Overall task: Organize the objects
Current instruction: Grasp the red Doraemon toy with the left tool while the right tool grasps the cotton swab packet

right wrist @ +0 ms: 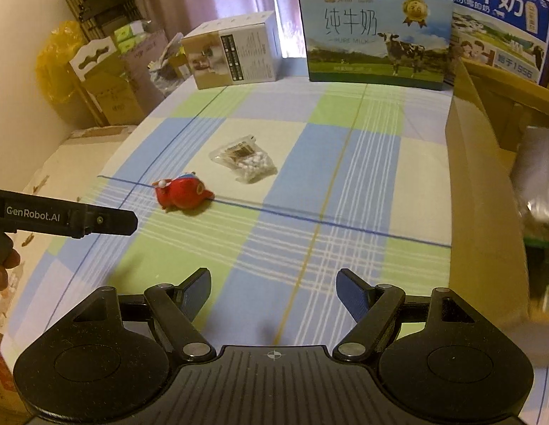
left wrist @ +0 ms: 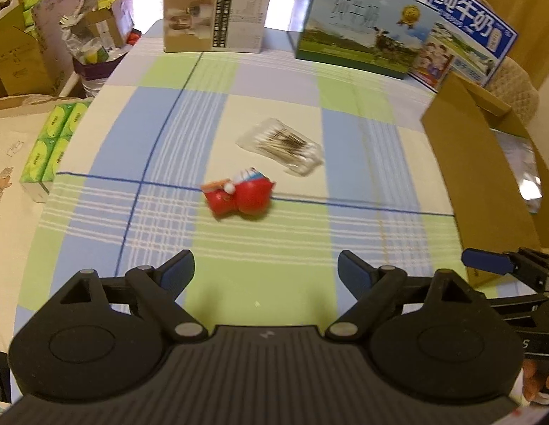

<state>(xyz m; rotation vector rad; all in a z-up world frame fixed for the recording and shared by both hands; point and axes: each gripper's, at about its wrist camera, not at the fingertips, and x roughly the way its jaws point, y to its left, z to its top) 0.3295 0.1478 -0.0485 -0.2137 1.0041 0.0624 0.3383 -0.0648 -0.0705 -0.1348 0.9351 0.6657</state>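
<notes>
A small red toy figure (left wrist: 239,196) lies on its side on the checked tablecloth, also visible from the right wrist as the red toy (right wrist: 182,194). Just beyond it lies a clear bag of cotton swabs (left wrist: 283,145), seen again as the swab bag (right wrist: 244,159). My left gripper (left wrist: 265,271) is open and empty, short of the toy. My right gripper (right wrist: 272,288) is open and empty too, nearer the table's front and to the right of the toy. The right gripper's finger (left wrist: 487,260) shows at the left view's right edge.
An open cardboard box (left wrist: 483,163) stands at the table's right side, holding a silvery bag (right wrist: 540,180). Two milk cartons (right wrist: 375,33) and a beige box (left wrist: 216,17) line the far edge. Green tissue packs (left wrist: 53,141) and cluttered cartons (left wrist: 37,35) sit to the left.
</notes>
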